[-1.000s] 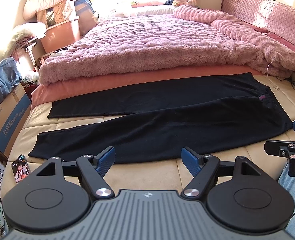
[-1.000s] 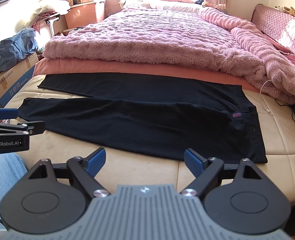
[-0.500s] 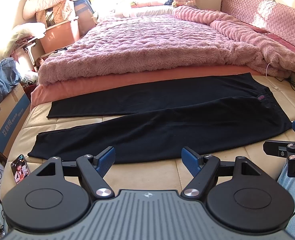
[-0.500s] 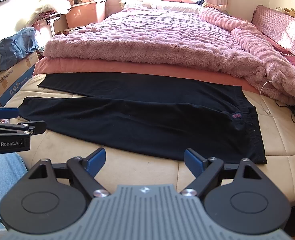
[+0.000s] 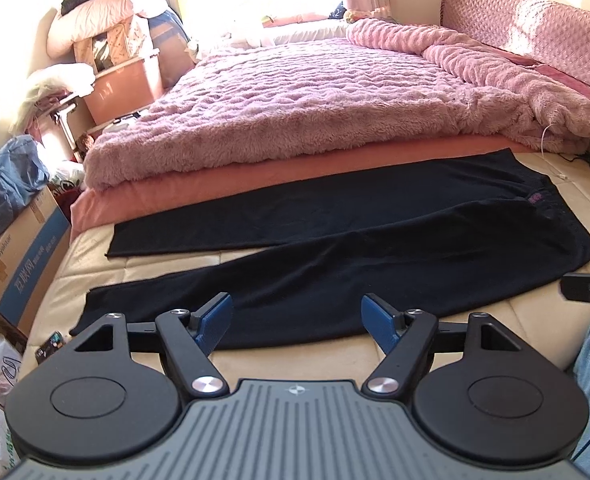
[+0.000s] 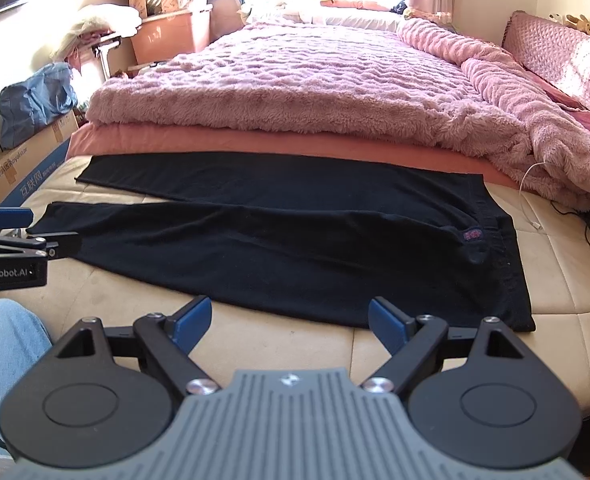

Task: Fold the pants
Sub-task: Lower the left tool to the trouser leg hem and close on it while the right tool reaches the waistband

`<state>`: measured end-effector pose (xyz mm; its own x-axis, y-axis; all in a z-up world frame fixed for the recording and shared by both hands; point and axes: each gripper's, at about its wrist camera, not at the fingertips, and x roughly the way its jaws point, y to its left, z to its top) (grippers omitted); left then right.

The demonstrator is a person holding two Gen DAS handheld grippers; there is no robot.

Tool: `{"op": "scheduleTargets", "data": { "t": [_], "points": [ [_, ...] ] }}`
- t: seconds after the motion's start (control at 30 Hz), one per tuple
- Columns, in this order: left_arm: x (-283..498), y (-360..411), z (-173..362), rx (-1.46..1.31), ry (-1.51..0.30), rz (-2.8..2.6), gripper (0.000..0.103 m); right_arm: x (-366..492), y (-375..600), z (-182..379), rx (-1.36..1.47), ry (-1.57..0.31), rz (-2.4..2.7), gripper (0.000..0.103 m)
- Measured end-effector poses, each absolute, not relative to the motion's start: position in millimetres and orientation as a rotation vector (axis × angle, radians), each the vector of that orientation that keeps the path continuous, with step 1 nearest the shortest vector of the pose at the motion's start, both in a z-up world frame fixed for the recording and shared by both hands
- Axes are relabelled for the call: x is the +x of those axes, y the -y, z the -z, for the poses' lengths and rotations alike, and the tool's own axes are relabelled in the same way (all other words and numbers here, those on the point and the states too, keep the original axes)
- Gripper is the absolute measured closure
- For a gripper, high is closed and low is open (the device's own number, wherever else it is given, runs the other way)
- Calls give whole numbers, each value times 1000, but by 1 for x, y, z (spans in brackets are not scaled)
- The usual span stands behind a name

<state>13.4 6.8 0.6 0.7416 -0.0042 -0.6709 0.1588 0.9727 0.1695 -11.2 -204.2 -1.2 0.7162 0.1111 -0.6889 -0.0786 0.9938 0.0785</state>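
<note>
Since a second ago the left gripper (image 5: 297, 322) has edged nearer the black pants (image 5: 335, 248), its jaws closing a touch yet wide apart, nothing between them. Soft, matte and flat, the pants lie unfolded across the cream quilted mattress (image 6: 555, 264), legs splayed in a narrow V. The right gripper (image 6: 291, 322) gapes empty. Behind sits a shaggy pink blanket (image 6: 295, 80), possibly fleece.
</note>
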Motion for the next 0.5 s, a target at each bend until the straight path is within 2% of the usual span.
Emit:
{"op": "scheduleTargets", "data": {
  "t": [0.27,0.4,0.5],
  "points": [
    [40,-32,11,352,-703,172,27,-7,247,13,-90,-669,-68,22],
    [55,-49,30,443,-708,261,34,13,276,33,-190,-722,-74,42],
    [65,-60,51,555,-720,323,35,29,300,54,-236,-786,-90,62]
  ]
}}
